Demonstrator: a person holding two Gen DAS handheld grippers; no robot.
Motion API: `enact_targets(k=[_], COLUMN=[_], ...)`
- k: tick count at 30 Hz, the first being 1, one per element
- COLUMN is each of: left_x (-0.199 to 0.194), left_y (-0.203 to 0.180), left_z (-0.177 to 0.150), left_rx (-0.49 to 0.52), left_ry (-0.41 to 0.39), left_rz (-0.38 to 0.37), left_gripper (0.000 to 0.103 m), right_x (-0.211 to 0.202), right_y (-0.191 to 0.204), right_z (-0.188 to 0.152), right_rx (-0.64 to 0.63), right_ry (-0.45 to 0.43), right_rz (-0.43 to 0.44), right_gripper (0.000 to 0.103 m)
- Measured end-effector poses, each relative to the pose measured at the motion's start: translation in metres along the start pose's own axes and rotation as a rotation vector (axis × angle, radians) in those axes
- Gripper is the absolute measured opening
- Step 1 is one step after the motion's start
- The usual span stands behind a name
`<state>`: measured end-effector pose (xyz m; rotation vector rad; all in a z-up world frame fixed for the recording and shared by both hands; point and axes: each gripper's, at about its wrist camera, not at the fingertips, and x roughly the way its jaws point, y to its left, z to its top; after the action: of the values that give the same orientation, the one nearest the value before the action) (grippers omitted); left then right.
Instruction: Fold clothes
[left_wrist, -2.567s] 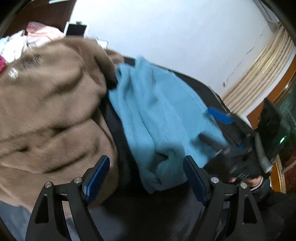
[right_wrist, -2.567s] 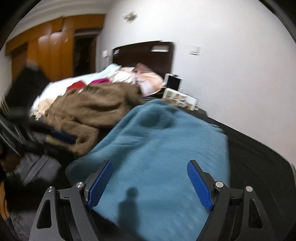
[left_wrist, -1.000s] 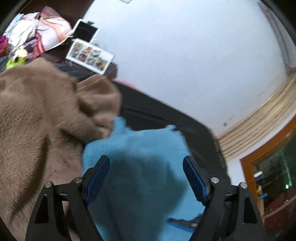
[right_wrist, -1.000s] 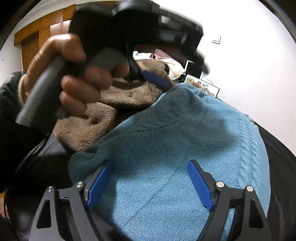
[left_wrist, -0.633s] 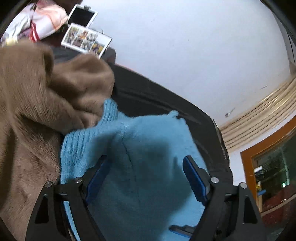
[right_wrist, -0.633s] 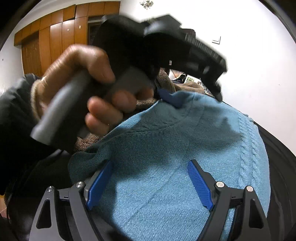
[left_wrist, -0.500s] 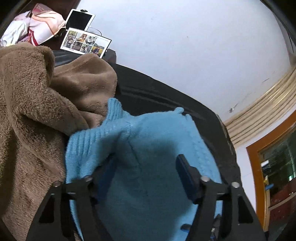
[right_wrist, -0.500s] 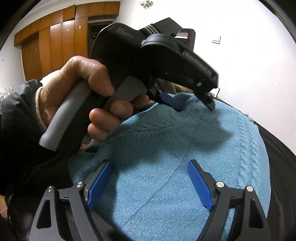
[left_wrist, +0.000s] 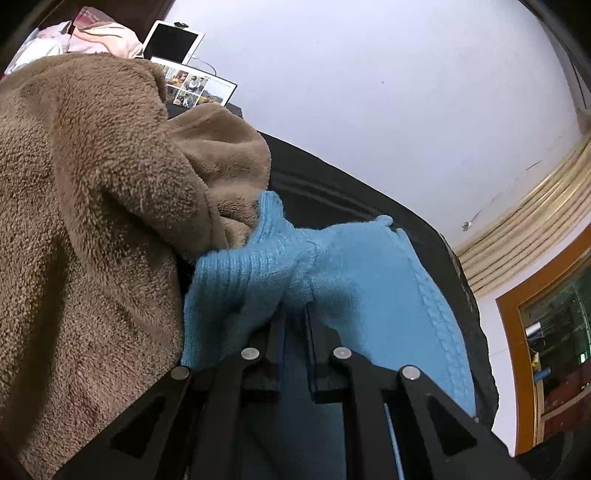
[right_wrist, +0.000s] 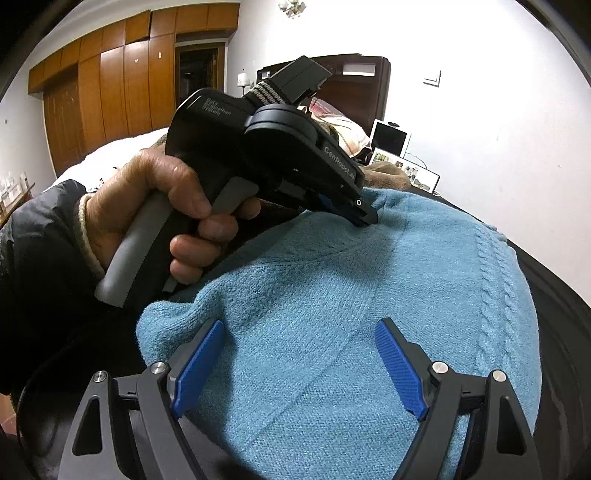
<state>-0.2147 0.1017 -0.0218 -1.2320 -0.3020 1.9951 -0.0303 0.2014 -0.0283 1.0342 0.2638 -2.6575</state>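
Observation:
A blue knitted sweater (right_wrist: 369, 295) lies spread on a black surface (right_wrist: 565, 314). My left gripper (left_wrist: 295, 314) is shut on a pinched fold near the sweater's (left_wrist: 369, 280) ribbed edge; in the right wrist view it (right_wrist: 364, 218) shows, held by a hand, with its tips at the sweater's far part. My right gripper (right_wrist: 299, 365) is open, its blue pads on either side of the near part of the sweater.
A brown fleece garment (left_wrist: 92, 206) is piled to the left, touching the sweater. Behind it are a photo frame (left_wrist: 195, 86), a tablet (right_wrist: 389, 140) and pink bedding (left_wrist: 107, 38). A white wall, a wooden wardrobe (right_wrist: 110, 96) and a dark headboard stand beyond.
My left gripper has closed from open onto a fold of the blue sweater near its ribbed edge. My right gripper has stayed open over the near part.

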Motion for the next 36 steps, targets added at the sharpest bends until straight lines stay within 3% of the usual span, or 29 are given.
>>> enact_targets(k=[14, 16, 25, 30, 36], left_x=[-0.004, -0.005, -0.009, -0.01, -0.01], left_y=[-0.001, 0.001, 0.005, 0.005, 0.004], left_z=[-0.009, -0.011, -0.015, -0.016, -0.019], left_rx=[0.029, 0.025, 0.015, 0.016, 0.012], left_ry=[-0.041, -0.042, -0.047, -0.05, -0.055], left_rz=[0.005, 0.014, 0.007, 0.007, 0.0], left_gripper=[0.009, 0.003, 0.002, 0.002, 0.002], right_x=[-0.002, -0.003, -0.016, -0.016, -0.002], right_y=[-0.015, -0.018, -0.048, -0.056, -0.044], right_z=[0.009, 0.011, 0.018, 0.015, 0.01], right_rx=[0.058, 0.073, 0.147, 0.167, 0.085], right_ry=[-0.028, -0.036, -0.075, -0.054, -0.016], right_rz=[0.023, 0.027, -0.024, -0.035, -0.088], right_gripper=[0.086, 0.086, 0.086, 0.086, 0.09])
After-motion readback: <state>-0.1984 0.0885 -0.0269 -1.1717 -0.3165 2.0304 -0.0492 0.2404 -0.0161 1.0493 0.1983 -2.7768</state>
